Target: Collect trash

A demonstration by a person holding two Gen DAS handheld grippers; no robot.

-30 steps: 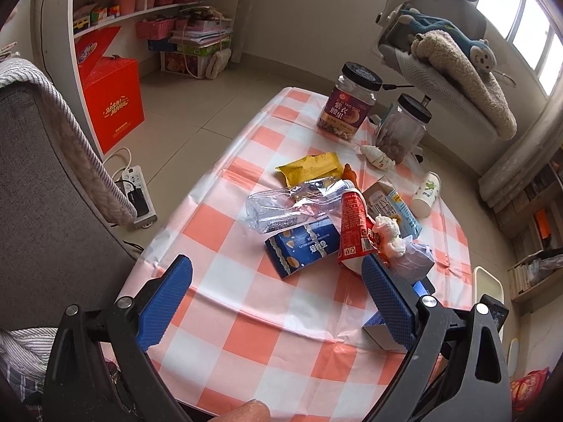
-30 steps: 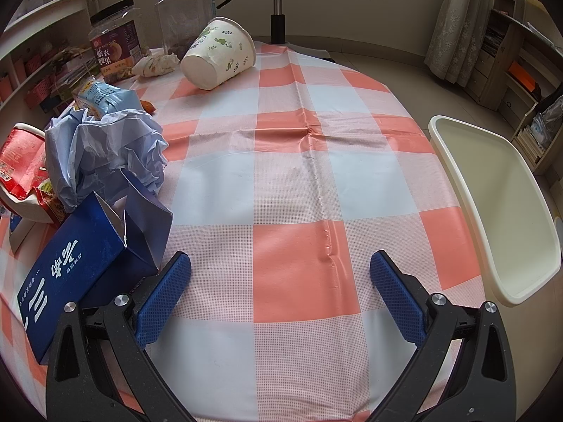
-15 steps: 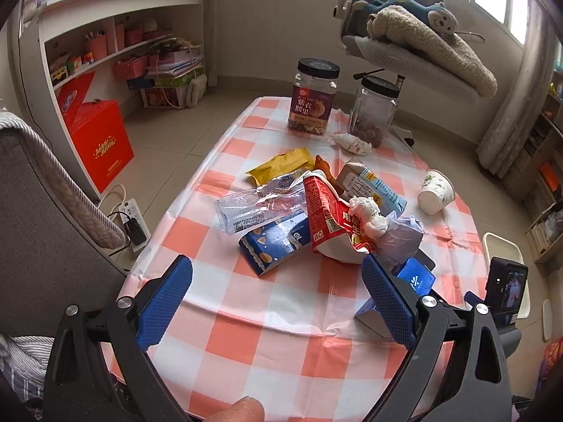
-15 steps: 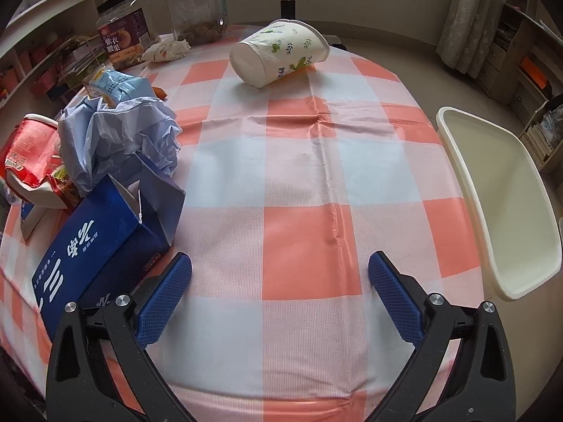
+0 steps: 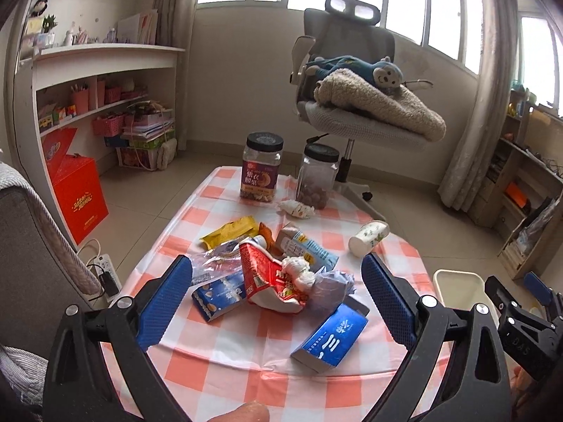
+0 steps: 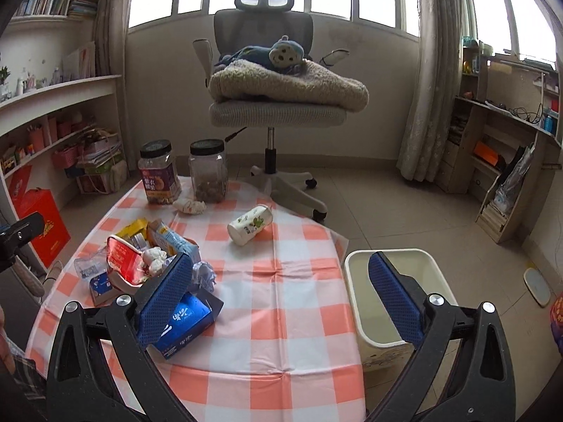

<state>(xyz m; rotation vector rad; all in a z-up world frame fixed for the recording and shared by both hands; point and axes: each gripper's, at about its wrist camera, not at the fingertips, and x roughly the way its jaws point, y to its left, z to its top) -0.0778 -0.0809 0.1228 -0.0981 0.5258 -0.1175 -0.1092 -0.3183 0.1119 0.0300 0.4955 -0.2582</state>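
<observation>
- Here, the left claw (image 5: 276, 297) hangs above the near edge of the bench (image 5: 246, 362), its blue pads spread wide and holding nothing.
- The right claw (image 6: 279, 290) is likewise spread wide and empty, raised over the bench's right side.
- The trash sits in a heap around the crumpled red packet (image 5: 269, 277), which serves as the landmark.
- Just left of the red packet lies a small blue snack box (image 5: 220, 293), touching it.
- Behind the snack box, against the red packet's far left side, lies a crushed clear plastic bottle (image 5: 214, 258).
- Farther back from the red packet rests a yellow wrapper (image 5: 230, 230).
- A white wad of tissue (image 5: 299, 270) sits on the red packet's right edge, and a crumpled pale blue bag (image 5: 330, 288) lies just right of that.
- Behind the tissue leans a light blue carton (image 5: 304, 248).
- Nearer than the red packet, to its right, lies an open dark blue box (image 5: 330, 337), apart from the heap.
- A paper cup (image 6: 250, 224) lies on its side, well to the right and beyond the red packet.
- Two black-lidded jars (image 5: 262, 167) stand at the bench's far end, well beyond the red packet, with another white wad (image 5: 297, 208) near their feet.
- A cream bin (image 6: 397, 295) stands on the floor beside the bench's right edge, far from the red packet.
</observation>
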